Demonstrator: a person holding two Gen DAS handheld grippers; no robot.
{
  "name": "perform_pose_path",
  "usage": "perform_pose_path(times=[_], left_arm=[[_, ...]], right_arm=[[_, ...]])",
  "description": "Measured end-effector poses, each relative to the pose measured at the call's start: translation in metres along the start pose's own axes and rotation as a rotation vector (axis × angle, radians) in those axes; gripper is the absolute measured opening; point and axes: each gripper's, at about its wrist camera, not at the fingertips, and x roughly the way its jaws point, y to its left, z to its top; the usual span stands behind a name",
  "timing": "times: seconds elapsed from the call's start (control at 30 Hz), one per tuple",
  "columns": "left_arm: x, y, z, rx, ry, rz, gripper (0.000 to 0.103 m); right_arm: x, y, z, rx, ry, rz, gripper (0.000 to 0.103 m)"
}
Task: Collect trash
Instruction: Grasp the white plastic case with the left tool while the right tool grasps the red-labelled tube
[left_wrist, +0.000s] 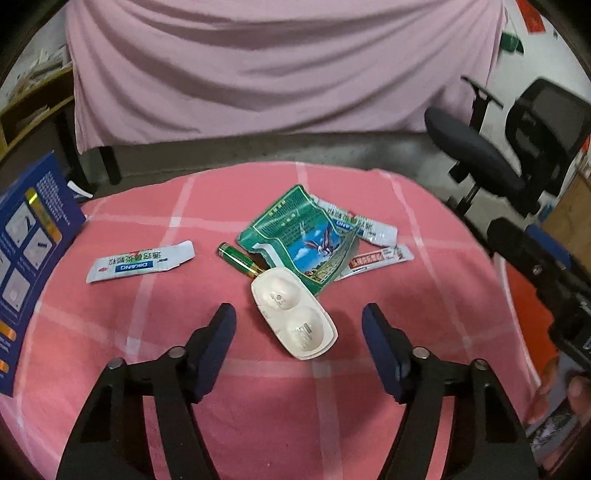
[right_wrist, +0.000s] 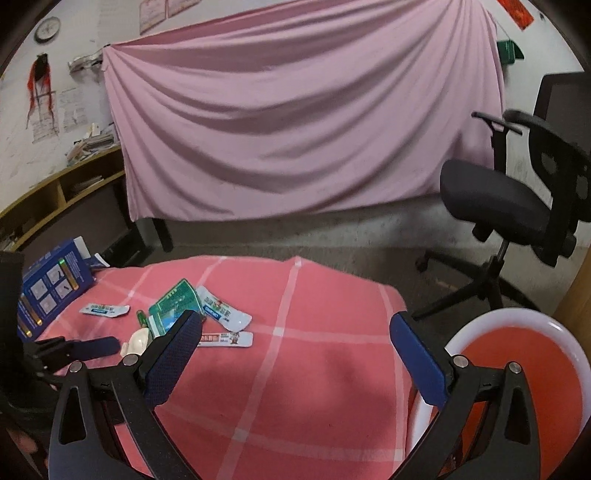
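The left gripper (left_wrist: 299, 317) is held w/ fingers spread wide and empty, just above a white plastic tray (left_wrist: 293, 314) lying on the pink checked table (left_wrist: 424, 314). Behind the tray, a battery (left_wrist: 240, 259), a torn green packet (left_wrist: 301, 240) and three sachets, e.g. one apart at left (left_wrist: 140, 261), are scattered mid-table, w/ a blue box (left_wrist: 26, 251) at the left edge. The right gripper (right_wrist: 295, 345) is held w/ fingers spread, nothing gripped, near the table's right side beside an orange bin (right_wrist: 517, 369).

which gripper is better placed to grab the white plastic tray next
Left. The left gripper is open with the white plastic tray between its fingers; the right gripper sits farther back, over bare cloth.
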Motion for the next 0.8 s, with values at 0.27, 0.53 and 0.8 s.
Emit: perform_pose_path(times=[0.27,0.53,0.8], left_arm=[[0.002,0.007,-0.006,-0.036,-0.003,0.029,0.025],[-0.022,0.032,-0.016,-0.080,-0.025,0.020,0.025],[-0.033,0.061,-0.023,-0.153,-0.038,0.002,0.025]], right_arm=[[0.017,0.001,-0.001,-0.001,0.095,0.037,0.103],[0.044,0.017,-0.002,-0.095,0.238,0.151,0.092],[0.075,0.042,0.010,-0.254,0.298,0.235,0.083]])
